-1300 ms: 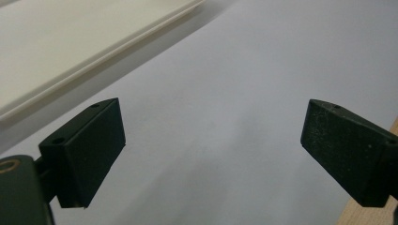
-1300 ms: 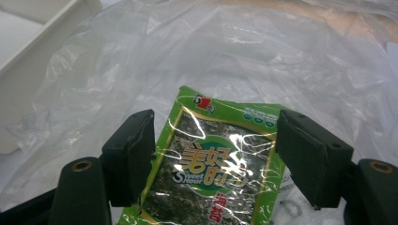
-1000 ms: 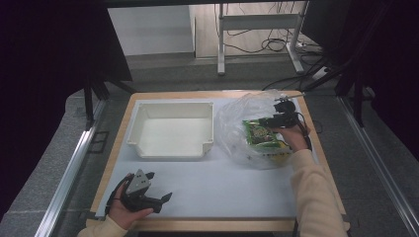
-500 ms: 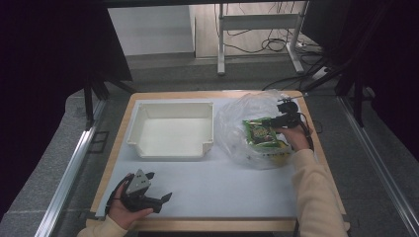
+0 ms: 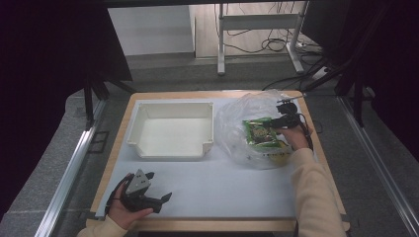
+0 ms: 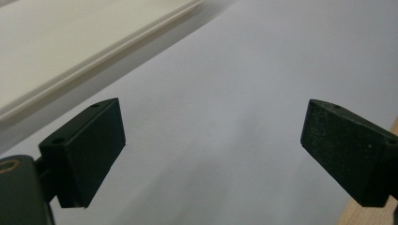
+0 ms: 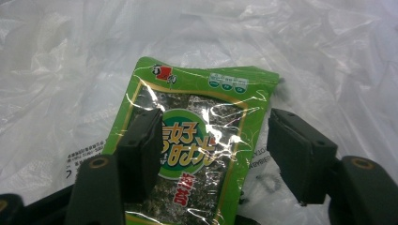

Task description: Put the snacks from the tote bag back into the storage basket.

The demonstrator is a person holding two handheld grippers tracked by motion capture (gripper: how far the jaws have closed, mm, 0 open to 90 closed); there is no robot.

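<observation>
In the high view the right gripper (image 5: 282,120) sits at the right of the frame, over a crumpled clear plastic bag (image 5: 237,118) that lies on the white surface (image 5: 222,182). On the bag, just left of that gripper, lies a green seaweed snack packet (image 5: 261,133). In the right gripper view the packet (image 7: 197,140) runs up the middle of the frame between the two black jaws. The left jaw overlaps the packet's left edge, while the right jaw stands just off its right edge with a gap of bag showing between them. The jaws have just been closing around the packet, yet they are not clamped on it.

To the left of the bag, in the upper middle of the high view, stands a shallow white tray (image 5: 170,148), just beside the bag. The left gripper (image 5: 157,190) rests at the lower left of the frame, held in the person's hand low over the surface, well apart from tray and bag. In the left gripper view its jaws stand wide apart with nothing between them, and the tray's rim (image 6: 84,65) crosses the upper left corner.
</observation>
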